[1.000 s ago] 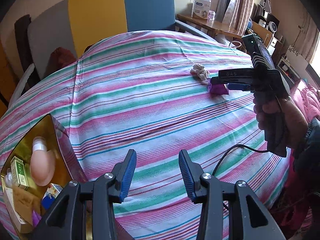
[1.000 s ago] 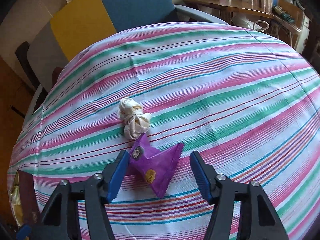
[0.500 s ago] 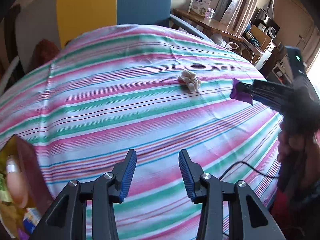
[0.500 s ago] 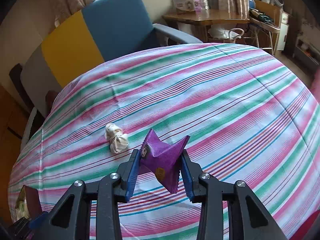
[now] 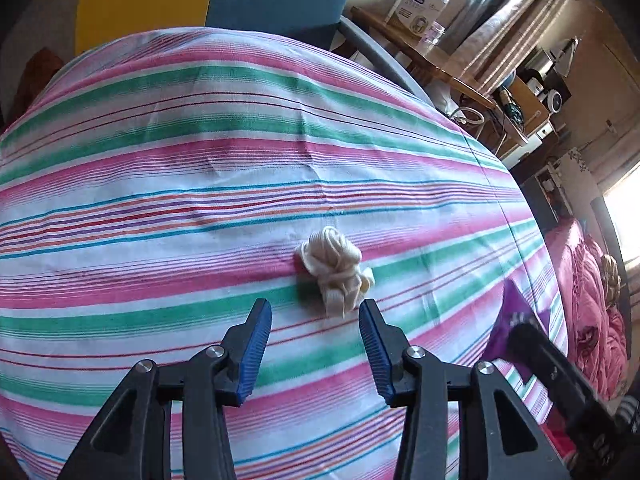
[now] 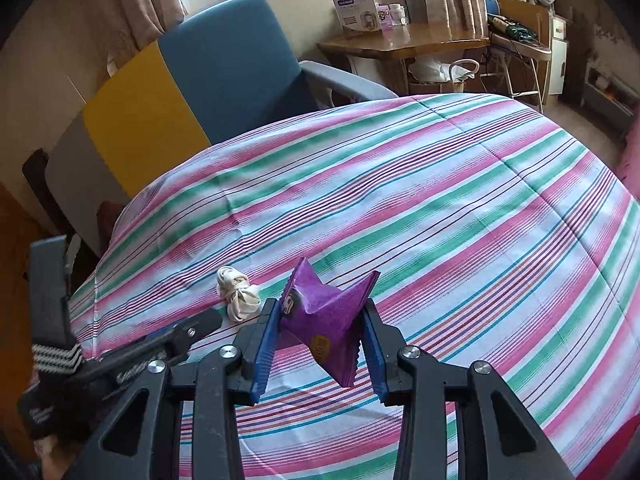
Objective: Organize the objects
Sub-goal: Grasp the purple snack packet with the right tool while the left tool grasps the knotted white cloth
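A second ago our right tongs (image 6: pixel 318 344) stood open around the purple packet (image 6: pixel 324 320) as it lay on the striped tabletop (image 6: pixel 460 216); now they are clamped on its crumpled sides and the packet is clear of the cloth, so one object is picked up and ready to carry. The jaws have just been closing, with the packet between them. Meanwhile our left tongs (image 5: pixel 316 344) have swung across from beside the gold box, now out of view, and point down at the cream knot of cord (image 5: pixel 334 268), which lies on the cloth just beyond the blue pads (image 5: pixel 256 352). Those jaws have just been opening wider, with nothing between them yet. We judge that both remaining items are being handled at once: the packet next needs to travel to the box, and the knot still needs to be grasped.
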A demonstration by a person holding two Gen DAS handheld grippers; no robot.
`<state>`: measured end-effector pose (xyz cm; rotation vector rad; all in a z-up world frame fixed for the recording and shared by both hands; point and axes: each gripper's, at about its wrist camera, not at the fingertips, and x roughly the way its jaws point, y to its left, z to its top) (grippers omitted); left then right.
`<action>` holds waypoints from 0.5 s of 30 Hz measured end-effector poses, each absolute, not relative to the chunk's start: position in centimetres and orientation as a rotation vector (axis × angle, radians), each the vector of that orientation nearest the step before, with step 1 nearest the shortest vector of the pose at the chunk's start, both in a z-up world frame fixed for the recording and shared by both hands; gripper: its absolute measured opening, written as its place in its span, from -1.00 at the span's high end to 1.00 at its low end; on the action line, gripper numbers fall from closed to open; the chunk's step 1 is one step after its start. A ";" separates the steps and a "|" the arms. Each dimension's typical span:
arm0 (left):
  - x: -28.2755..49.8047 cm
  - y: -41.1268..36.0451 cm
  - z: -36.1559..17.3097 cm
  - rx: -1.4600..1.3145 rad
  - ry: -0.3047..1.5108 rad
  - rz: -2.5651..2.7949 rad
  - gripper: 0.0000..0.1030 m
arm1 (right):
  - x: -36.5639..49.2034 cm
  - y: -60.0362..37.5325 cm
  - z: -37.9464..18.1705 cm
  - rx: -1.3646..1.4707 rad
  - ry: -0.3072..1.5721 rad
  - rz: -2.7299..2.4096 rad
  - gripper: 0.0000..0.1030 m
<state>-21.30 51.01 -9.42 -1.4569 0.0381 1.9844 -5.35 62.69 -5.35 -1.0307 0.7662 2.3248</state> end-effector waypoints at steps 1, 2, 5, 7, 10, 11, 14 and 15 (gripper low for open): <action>-21.7 51.5 -9.8 -1.471 0.023 1.979 0.05 | -5.4 62.7 -5.3 -1.032 0.766 2.328 0.22; -22.1 52.1 -10.1 -1.484 0.024 1.984 0.05 | -5.4 62.6 -5.3 -1.033 0.768 2.331 0.22; -22.6 53.6 -11.1 -1.493 0.030 1.989 0.00 | -5.3 62.6 -5.2 -1.025 0.774 2.335 0.22; -22.6 54.5 -11.1 -1.458 0.067 2.021 -0.01 | -5.3 62.6 -5.1 -1.021 0.772 2.335 0.22; -22.4 55.3 -11.0 -1.441 0.113 2.025 0.11 | -5.4 62.6 -5.3 -1.031 0.770 2.333 0.22; -22.3 55.4 -11.0 -1.439 0.118 2.014 0.16 | -5.4 62.6 -5.3 -1.033 0.771 2.334 0.22; -22.1 55.4 -10.9 -1.428 0.129 1.973 0.45 | -5.5 62.4 -5.3 -1.032 0.744 2.332 0.22; -21.9 55.1 -10.7 -1.426 0.132 1.975 0.45 | -5.5 62.5 -5.4 -1.035 0.737 2.327 0.22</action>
